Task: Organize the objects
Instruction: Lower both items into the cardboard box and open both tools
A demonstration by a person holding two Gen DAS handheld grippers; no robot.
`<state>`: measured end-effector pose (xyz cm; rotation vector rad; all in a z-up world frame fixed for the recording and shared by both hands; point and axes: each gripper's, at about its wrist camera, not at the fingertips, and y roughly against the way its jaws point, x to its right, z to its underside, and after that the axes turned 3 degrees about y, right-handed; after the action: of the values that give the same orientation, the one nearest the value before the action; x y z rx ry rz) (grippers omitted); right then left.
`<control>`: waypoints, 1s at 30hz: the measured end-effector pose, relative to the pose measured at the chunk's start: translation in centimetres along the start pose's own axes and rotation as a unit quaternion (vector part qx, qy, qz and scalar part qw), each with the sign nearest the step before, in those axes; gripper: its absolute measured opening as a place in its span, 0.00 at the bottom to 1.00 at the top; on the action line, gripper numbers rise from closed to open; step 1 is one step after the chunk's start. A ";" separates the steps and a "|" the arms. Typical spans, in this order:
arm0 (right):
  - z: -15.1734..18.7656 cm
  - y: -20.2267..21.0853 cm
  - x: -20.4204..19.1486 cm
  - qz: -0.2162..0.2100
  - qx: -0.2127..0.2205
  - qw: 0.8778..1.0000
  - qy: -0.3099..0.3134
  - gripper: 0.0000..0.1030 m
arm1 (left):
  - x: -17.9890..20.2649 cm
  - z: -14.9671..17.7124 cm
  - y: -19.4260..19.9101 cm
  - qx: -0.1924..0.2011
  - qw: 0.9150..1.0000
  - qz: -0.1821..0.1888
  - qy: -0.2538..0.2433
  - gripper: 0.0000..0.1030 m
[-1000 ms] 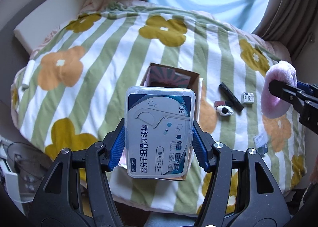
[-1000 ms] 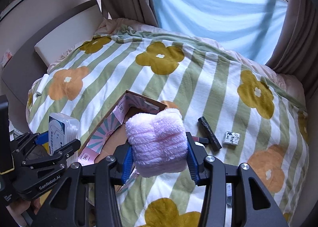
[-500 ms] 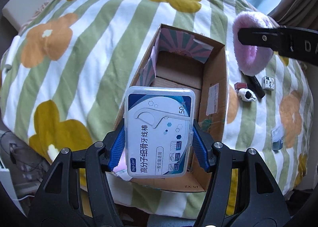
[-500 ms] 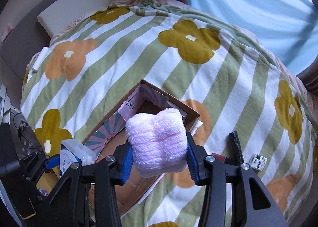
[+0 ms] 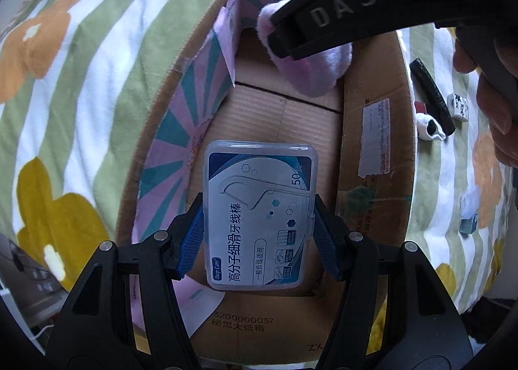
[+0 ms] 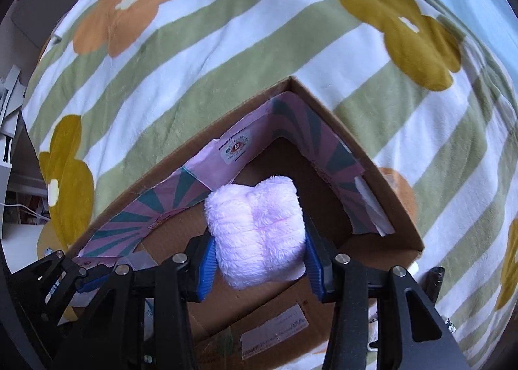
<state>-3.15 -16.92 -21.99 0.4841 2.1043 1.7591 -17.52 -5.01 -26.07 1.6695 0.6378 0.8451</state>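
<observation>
Two hand-held grippers, each gripping an item, poised over an open cardboard box on a flower-patterned blanket.

The left gripper has its blue pads clamped on the sides of a clear plastic floss-pick case, label up, held above the near part of the box floor. The right gripper pinches a fluffy pink plush piece between its pads, above the far end of the box near the pink-and-teal striped inner flap. On the blanket just right of the box lie a black stick-shaped object, a small white printed cube and a black-and-white item. A hand shows at the right edge.
</observation>
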 end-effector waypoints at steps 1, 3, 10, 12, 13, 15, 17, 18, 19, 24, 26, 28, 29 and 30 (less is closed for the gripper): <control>0.0 -0.5 0.0 -0.004 -0.006 1.000 0.004 0.42 | 0.2 0.0 -0.3 -0.004 1.000 0.001 -0.003 0.56; 0.1 -1.5 0.1 -0.014 -0.017 1.000 0.005 0.42 | 0.4 -0.1 -0.8 -0.011 1.000 0.005 -0.003 0.56; 0.1 -2.6 0.4 -0.024 -0.028 0.999 0.018 0.42 | 0.2 -0.1 -1.9 -0.023 1.000 0.002 -0.014 0.56; 0.0 -2.7 0.6 -0.026 -0.028 0.999 0.015 0.42 | 0.4 0.1 -2.0 -0.023 1.000 -0.001 -0.021 0.56; -0.1 -2.7 0.7 -0.027 -0.028 0.999 0.012 0.42 | 0.5 0.1 -2.0 -0.022 0.999 0.001 -0.024 0.56; -0.2 -2.9 1.0 -0.036 -0.029 0.999 0.004 0.42 | 0.7 0.3 -1.5 -0.008 0.999 0.010 -0.029 0.56; -0.2 -2.9 1.2 -0.051 -0.025 0.998 -0.002 0.49 | 1.0 0.5 -0.9 0.004 0.999 0.019 -0.032 0.78; -0.1 -2.8 1.3 -0.050 -0.022 0.998 -0.005 0.57 | 1.1 0.5 -0.6 0.008 0.999 0.022 -0.033 0.94; -0.1 -2.8 1.4 -0.046 -0.020 0.999 -0.008 0.83 | 1.3 0.6 -0.3 0.014 0.999 0.023 -0.034 1.00; 0.2 -2.8 1.8 -0.054 -0.016 0.998 -0.016 1.00 | 1.4 0.7 -0.4 0.015 0.999 0.026 -0.032 1.00; 0.4 -2.6 1.8 -0.048 -0.012 0.999 -0.015 1.00 | 1.4 0.8 -0.4 0.017 0.999 0.023 -0.032 1.00; 0.5 -2.3 1.8 -0.045 -0.011 0.999 -0.018 1.00 | 1.4 0.7 -0.5 0.018 0.999 0.024 -0.032 1.00; 0.5 -2.3 1.7 -0.044 -0.010 0.999 -0.019 1.00 | 1.3 0.7 -0.4 0.019 0.999 0.024 -0.031 1.00; 0.5 -2.1 1.7 -0.042 -0.009 0.999 -0.020 1.00 | 1.3 0.7 -0.4 0.020 0.999 0.025 -0.031 1.00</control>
<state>-4.47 -16.01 -24.26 0.4154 2.0493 1.7054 -16.14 -4.31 -26.29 1.7482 0.5752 0.8181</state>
